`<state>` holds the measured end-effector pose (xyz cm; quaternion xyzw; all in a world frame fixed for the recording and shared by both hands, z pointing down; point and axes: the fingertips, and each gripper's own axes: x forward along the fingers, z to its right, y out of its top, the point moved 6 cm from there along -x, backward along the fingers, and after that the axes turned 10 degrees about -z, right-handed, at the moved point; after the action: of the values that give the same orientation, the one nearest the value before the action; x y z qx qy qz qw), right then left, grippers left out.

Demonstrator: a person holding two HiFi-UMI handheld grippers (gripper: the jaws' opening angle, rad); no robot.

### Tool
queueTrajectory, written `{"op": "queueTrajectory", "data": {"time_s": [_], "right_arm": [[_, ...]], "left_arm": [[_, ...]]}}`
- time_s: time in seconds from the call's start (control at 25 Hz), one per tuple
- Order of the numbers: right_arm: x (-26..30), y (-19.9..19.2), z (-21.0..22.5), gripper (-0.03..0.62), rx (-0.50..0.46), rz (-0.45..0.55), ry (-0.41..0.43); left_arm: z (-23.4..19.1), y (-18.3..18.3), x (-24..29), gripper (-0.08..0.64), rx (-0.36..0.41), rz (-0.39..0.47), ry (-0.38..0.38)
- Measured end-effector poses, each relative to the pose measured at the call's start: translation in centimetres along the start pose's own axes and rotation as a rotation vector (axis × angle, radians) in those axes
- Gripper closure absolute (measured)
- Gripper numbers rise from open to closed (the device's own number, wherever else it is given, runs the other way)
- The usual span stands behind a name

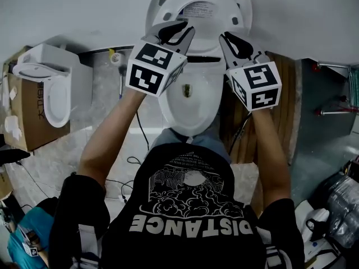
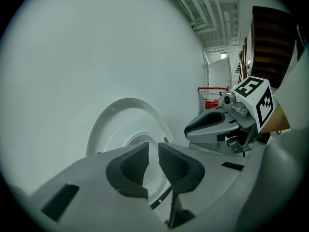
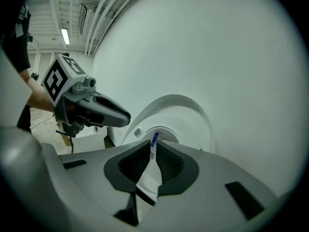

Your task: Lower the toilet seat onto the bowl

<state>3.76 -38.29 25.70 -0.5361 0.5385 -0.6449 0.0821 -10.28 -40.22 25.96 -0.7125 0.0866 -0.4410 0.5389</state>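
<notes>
While the left gripper [image 1: 178,28], at left, holds its jaws slightly parted with nothing between them, the toilet seat [image 1: 238,1] stands upright at far centre against the wall, leaving the bowl [image 1: 208,102] uncovered. At right, the right gripper [image 1: 231,37] has its jaws pressed together, empty. Neither grips the seat; lowering is judged wholly outstanding.

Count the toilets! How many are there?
2. One toilet is straight ahead; another toilet stands at the left, by a cardboard box. More could be hidden.
</notes>
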Motion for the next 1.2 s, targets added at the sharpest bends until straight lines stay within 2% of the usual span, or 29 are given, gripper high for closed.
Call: {"op": "queueTrajectory", "data": {"time_s": [0.4, 0.6, 0.72, 0.92, 1.04, 1.2], "right_arm": [[4.0, 1.6, 5.1, 0.506, -0.086, -0.039, 0.028], [6.3, 2.2, 7.3, 0.476, -0.108, -0.055, 0.040], [7.4, 2.5, 8.4, 0.451, -0.140, -0.065, 0.037], [8.9, 2.9, 9.5, 0.403, -0.208, -0.081, 0.041], [9.4, 3.2, 10.0, 0.377, -0.203, -0.083, 0.061], [10.1, 3.5, 10.7, 0.373, -0.193, -0.087, 0.095]], "left_arm": [[-5.4, 2.3, 4.4, 0.442, 0.047, -0.067, 0.110], [-7.9, 3.0, 6.1, 0.413, 0.064, -0.110, 0.140], [-8.6, 3.2, 7.0, 0.372, 0.076, -0.127, 0.153], [-8.6, 3.3, 8.3, 0.330, 0.110, -0.154, 0.144], [-8.5, 3.5, 9.0, 0.311, 0.117, -0.168, 0.119], [-8.8, 3.6, 10.0, 0.305, 0.125, -0.199, 0.119]]}}
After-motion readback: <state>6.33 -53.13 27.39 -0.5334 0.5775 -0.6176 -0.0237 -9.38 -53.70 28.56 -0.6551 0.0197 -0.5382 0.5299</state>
